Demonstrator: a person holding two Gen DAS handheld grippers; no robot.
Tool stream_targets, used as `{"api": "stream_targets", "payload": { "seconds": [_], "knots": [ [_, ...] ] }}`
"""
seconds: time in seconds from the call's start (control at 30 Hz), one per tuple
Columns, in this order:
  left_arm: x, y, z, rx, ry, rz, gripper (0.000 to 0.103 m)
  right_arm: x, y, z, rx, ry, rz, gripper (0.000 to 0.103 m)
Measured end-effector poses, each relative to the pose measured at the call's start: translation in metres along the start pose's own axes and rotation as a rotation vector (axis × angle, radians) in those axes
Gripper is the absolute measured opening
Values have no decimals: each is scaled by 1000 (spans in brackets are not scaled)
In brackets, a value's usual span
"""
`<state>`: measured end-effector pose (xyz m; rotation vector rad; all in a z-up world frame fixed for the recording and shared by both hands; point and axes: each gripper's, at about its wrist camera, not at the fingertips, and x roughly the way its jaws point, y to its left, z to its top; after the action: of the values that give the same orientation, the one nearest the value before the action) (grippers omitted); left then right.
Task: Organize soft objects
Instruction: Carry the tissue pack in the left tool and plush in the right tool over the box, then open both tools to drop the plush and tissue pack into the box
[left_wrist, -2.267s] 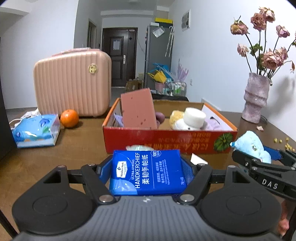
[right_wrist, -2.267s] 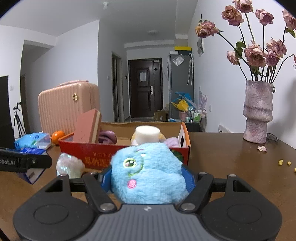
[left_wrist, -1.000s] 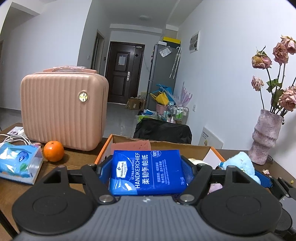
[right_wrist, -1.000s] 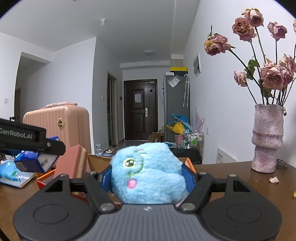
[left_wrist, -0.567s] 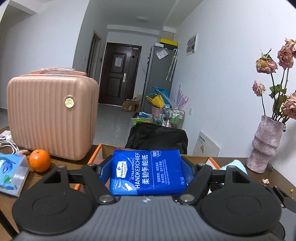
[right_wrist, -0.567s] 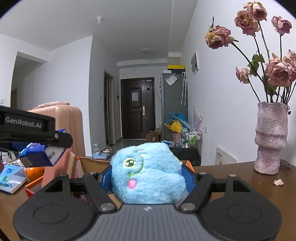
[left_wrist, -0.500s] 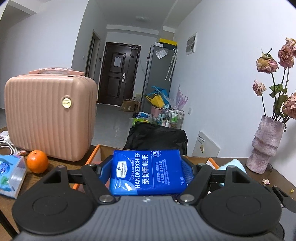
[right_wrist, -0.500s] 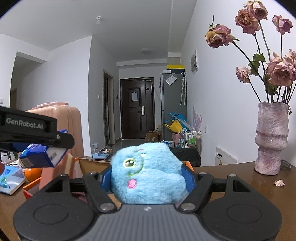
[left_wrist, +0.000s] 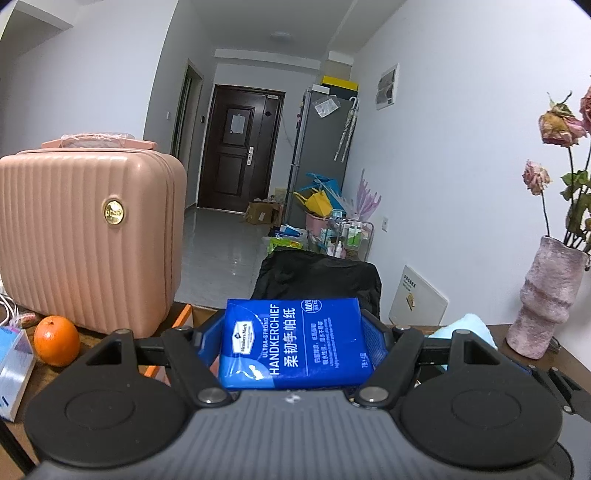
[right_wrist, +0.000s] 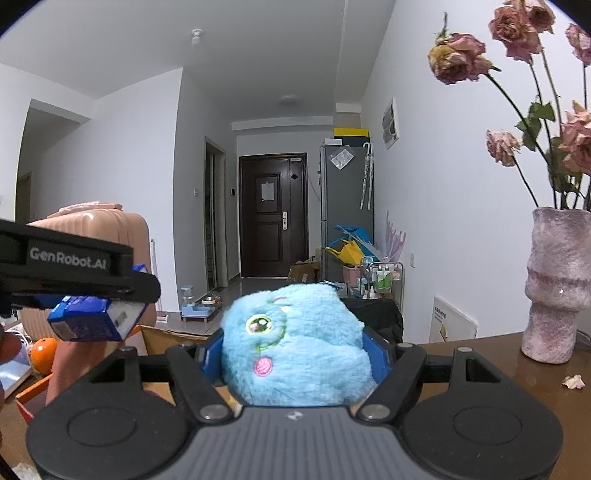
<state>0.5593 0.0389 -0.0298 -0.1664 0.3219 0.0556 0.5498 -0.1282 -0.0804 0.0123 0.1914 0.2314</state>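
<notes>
- Orange box rim (right_wrist: 35, 395) and pink block (right_wrist: 61, 373) seen lower left in right view only.
- Left gripper (left_wrist: 293, 345) clamped on tissue pack (left_wrist: 291, 343).
- Right gripper (right_wrist: 295, 350) clamped on plush (right_wrist: 295, 343).

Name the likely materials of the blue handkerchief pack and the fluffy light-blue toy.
Blue handkerchief pack: probably thin glossy plastic film; it shows sheen and printed lettering. Fluffy light-blue toy: likely synthetic plush; fuzzy pile, stitched pink cheek, shiny eye.

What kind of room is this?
Probably a home's living or dining area: a front door down the hall, a fridge, and a wooden table with a vase of dried roses.
</notes>
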Motion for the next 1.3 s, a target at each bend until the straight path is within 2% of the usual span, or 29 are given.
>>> {"api": "stream_targets", "payload": {
  "seconds": [0.3,0.43,0.57,0.7,0.8,0.9,1.03,1.3],
  "knots": [
    [17,11,7,2,-1,40,75,25,13,9,-29,31,29,73],
    [20,12,7,11,8,43,75,34,18,11,-58,59,31,76],
    [20,9,5,33,12,48,84,37,17,10,-56,85,22,79],
    [18,7,4,47,6,59,95,38,16,11,-57,106,12,87],
    [16,9,4,42,-1,67,98,39,14,11,-54,120,5,92],
    [13,10,5,36,-5,76,100,38,12,12,-40,124,9,93],
    [9,8,5,42,-10,83,103,34,8,11,-37,119,11,102],
    [-1,9,2,54,-18,94,103,26,4,11,-23,118,14,103]
  ]
}}
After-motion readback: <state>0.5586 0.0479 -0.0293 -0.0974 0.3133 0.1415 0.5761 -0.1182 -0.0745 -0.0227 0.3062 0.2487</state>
